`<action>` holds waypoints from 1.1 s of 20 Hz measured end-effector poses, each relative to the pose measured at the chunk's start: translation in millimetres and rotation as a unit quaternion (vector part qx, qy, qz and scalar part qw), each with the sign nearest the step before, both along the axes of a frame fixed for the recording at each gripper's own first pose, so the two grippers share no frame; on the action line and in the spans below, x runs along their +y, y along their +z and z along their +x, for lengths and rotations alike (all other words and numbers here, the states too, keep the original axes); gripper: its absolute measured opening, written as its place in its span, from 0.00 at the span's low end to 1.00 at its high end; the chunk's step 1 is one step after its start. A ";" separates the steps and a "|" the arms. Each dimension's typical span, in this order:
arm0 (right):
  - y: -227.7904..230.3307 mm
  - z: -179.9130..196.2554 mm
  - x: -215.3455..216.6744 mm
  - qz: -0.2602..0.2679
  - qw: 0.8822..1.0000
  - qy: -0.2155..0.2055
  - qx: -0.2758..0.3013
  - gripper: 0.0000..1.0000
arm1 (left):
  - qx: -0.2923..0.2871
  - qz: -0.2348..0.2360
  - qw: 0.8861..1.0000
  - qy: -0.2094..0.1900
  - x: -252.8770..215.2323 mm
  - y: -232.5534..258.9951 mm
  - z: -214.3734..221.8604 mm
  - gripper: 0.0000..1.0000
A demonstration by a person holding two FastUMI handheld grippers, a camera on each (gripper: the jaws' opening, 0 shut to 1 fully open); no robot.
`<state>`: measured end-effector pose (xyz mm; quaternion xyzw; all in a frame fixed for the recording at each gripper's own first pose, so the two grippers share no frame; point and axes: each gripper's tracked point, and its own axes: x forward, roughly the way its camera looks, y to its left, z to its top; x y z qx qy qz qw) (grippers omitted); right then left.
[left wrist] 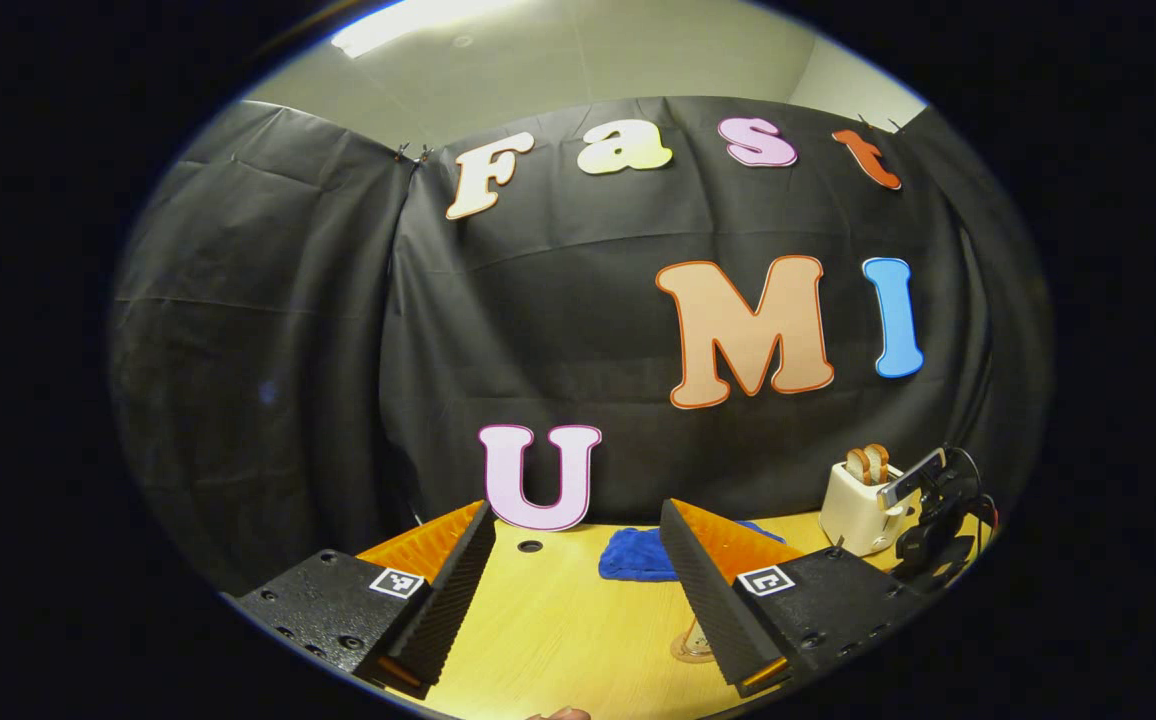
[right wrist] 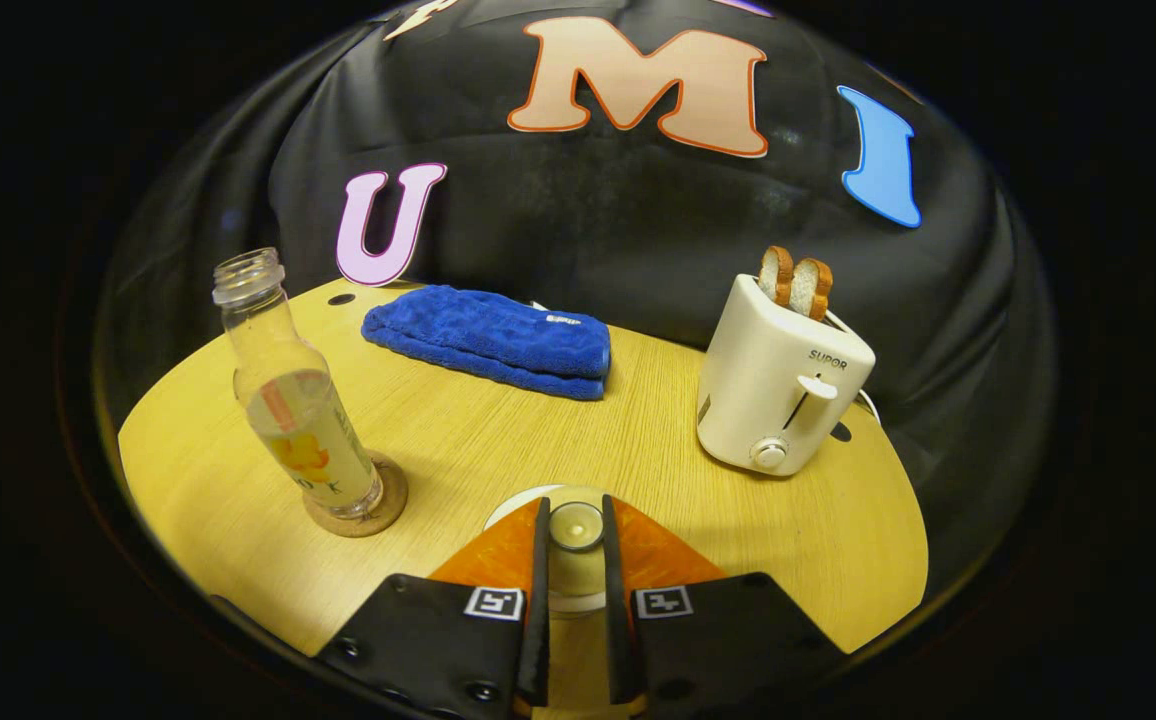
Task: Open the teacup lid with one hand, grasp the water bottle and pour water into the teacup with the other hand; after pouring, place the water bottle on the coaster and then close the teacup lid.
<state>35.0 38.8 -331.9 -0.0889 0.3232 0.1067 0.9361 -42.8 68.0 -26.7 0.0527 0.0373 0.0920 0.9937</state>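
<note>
Right gripper (right wrist: 576,575) pinching lid knob (right wrist: 576,525) (left gripper (left wrist: 578,590) agape), bottle (right wrist: 293,400) on coaster (right wrist: 378,510).

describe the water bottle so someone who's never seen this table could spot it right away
In the right gripper view, start from the wooden table and the folded blue towel near its back edge. Nearer and to the towel's left, the water bottle stands on a round cork coaster. It is the one clear, tall, narrow-necked thing there, uncapped, with a yellow and orange label, unlike the squat white toaster.

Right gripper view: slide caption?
Right gripper shut on teacup lid knob; water bottle stands on coaster, uncapped.
</note>
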 end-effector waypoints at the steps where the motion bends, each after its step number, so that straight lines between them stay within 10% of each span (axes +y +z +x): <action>1: 3.0 0.5 -1.2 0.003 1.000 -0.003 -0.003 0.27 | 0.002 -0.001 1.000 -0.012 -4.6 -3.9 2.2 0.97; 9: 50.5 1.8 -14.6 0.053 0.997 -0.042 -0.026 0.27 | 0.056 -0.042 0.989 -0.129 -53.8 -81.4 13.8 0.97; 22: 103.2 -41.9 -78.5 0.046 0.992 -0.111 -0.043 0.24 | 0.103 -0.042 0.971 -0.212 -100.7 -179.1 28.2 0.98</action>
